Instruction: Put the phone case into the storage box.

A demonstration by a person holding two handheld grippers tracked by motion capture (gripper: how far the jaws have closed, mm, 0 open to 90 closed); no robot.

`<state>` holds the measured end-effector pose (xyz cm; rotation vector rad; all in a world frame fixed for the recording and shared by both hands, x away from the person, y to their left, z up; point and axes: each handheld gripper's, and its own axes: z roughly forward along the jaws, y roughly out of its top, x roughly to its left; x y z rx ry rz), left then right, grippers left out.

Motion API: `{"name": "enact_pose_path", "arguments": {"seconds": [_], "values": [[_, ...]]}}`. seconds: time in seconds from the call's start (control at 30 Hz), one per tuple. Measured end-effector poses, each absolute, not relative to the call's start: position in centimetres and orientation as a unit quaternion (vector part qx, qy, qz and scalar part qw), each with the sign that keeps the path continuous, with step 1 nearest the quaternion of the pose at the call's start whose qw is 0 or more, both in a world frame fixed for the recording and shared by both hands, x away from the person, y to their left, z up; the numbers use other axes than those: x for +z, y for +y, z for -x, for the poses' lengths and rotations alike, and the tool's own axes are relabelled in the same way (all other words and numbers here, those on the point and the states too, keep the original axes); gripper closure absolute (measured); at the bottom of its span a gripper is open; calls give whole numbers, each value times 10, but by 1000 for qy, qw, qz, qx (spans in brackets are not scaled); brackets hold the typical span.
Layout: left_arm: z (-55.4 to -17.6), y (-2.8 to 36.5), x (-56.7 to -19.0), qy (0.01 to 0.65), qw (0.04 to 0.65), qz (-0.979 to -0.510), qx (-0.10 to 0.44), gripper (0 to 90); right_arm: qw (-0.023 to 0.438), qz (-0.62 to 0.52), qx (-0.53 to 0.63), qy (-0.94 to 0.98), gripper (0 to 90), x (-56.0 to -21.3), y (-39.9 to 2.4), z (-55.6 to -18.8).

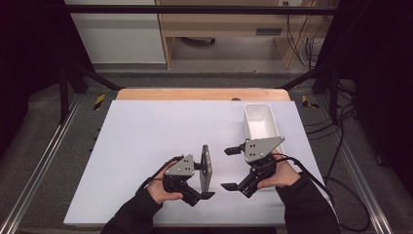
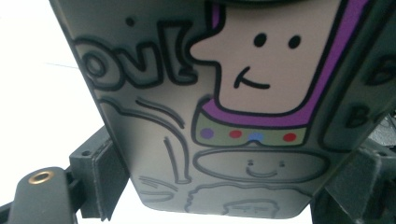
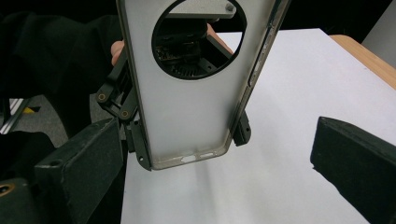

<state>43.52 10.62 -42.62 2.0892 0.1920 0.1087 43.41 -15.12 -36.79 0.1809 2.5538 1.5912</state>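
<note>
phone case (image 1: 206, 168), one in all, stands on edge above the white worktop (image 1: 146, 141), nearer the near edge than the far one and about midway between the left and right edges. in the left gripper view its printed face (image 2: 210, 116) sits close to the camera: a cartoon figure with a purple outline, a smiling face, a strip of coloured dots and dark lettering. in the right gripper view its plain pale inner side (image 3: 187, 102) shows, with one round camera opening near the top and a grey rim along the edges.

left gripper (image 1: 200, 181), one of two, clamps the case between its black jaws, one jaw at each side of the case's lower part in the left gripper view. the person's left hand (image 1: 163, 191) wraps the gripper body from below, the dark sleeve coming in from the near edge, and the grey plate lies on top.

right gripper (image 1: 233, 168) stands just to the right of the case, its jaws spread wide and holding nothing; whether either jaw touches the case cannot be told. in the right gripper view one jaw rises at the left and the other at the right, with the case between and beyond them. the right hand (image 1: 282, 176) grips it from the right, the forearm angled in from the near right corner.

one white bin (image 1: 261, 123) sits by the right edge toward the far side, lengthwise, well apart from the case.
</note>
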Motion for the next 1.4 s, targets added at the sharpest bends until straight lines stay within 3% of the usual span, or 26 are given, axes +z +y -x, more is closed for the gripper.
{"name": "enact_pose_path", "arguments": {"seconds": [0.57,1.4], "values": [[-437,109,-422,78,530,-844,32,113,54,-40,537,841,39,-360,-134,-434],[-436,103,-428,54,508,-859,20,114,28,-25,544,839,63,-362,-117,-442]]}}
